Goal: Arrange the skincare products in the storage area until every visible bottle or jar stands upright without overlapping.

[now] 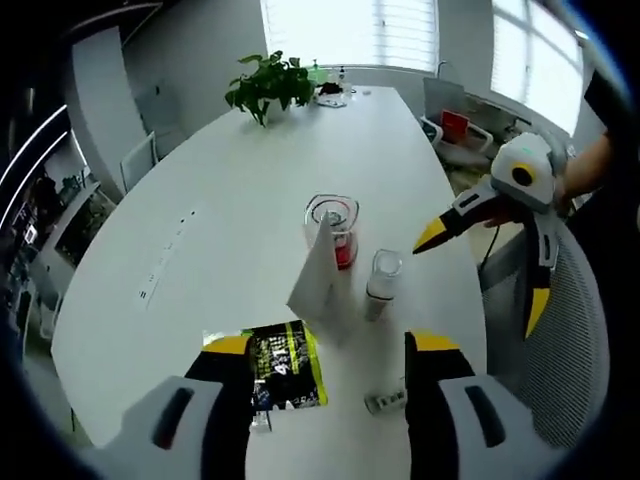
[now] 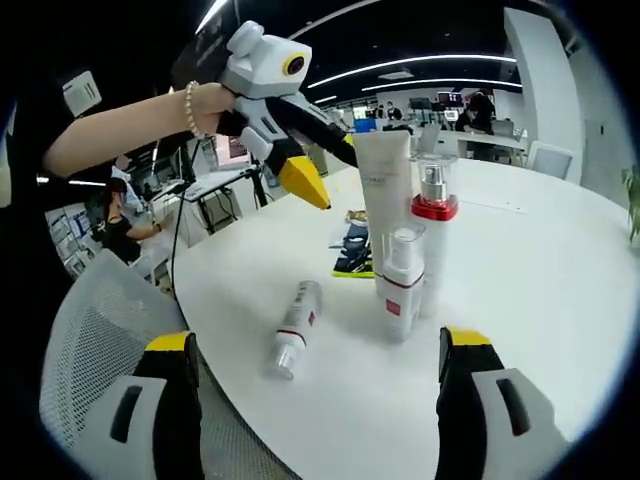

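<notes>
A white tube [image 1: 320, 280] stands cap-down near the table's edge, with a clear bottle with a red collar [image 1: 335, 225] just behind it and a small white bottle [image 1: 382, 282] beside it. Another small bottle [image 1: 386, 402] lies on its side. A green-and-black sachet [image 1: 285, 365] lies flat by my left gripper [image 1: 330, 350], which is open and empty. My right gripper [image 1: 483, 272] hovers open at the right. In the right gripper view, the tube [image 2: 385, 185], clear bottle [image 2: 433, 225] and small bottle [image 2: 400, 285] stand together, the lying bottle [image 2: 298, 325] nearer. My right gripper [image 2: 318, 345] is open; the left gripper [image 2: 325, 165] hangs above.
A potted plant [image 1: 268, 85] and small items [image 1: 332, 95] sit at the far end of the white table [image 1: 240, 200]. Outlets [image 1: 165, 260] run along it. A grey mesh chair [image 2: 90, 330] stands against the table's edge. People sit at desks behind.
</notes>
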`<move>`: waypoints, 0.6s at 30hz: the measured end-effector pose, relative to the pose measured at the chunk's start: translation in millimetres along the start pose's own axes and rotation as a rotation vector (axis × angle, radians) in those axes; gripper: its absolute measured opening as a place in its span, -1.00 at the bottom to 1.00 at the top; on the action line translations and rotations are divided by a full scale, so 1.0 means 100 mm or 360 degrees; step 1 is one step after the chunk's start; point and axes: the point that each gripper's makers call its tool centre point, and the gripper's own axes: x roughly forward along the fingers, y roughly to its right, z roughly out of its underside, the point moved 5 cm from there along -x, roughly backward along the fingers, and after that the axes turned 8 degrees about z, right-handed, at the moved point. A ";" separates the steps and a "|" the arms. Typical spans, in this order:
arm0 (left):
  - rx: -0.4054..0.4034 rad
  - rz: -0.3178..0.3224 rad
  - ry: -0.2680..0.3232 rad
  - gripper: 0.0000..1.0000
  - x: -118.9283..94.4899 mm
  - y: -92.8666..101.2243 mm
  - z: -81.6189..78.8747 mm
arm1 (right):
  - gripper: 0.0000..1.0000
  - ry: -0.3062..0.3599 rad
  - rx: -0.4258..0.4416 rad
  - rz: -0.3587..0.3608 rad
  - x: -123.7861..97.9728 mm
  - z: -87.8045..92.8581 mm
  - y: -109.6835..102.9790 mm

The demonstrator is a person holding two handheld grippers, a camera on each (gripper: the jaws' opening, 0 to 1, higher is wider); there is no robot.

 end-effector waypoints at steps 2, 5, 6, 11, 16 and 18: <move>-0.0054 -0.0015 0.0022 0.22 -0.03 0.01 0.09 | 0.99 -0.0001 -0.0002 -0.0003 0.00 0.00 0.00; -0.0125 -0.0026 0.0037 0.30 -0.08 0.07 0.18 | 0.99 -0.0009 -0.0007 -0.0005 0.00 0.00 -0.01; -0.0134 -0.0032 0.0032 0.34 -0.09 0.07 0.22 | 0.99 -0.0011 -0.0007 -0.0006 0.00 0.00 -0.01; -0.0291 -0.0102 0.0055 0.49 -0.20 0.17 0.45 | 0.99 -0.0020 -0.0017 -0.0004 0.01 0.01 -0.01; -0.0477 -0.0169 0.0173 0.68 -0.32 0.38 0.62 | 0.99 -0.0023 -0.0020 0.0001 0.00 0.01 -0.01; -0.0508 -0.0173 0.0170 0.74 -0.33 0.46 0.70 | 0.99 -0.0024 -0.0017 0.0001 0.01 0.01 -0.01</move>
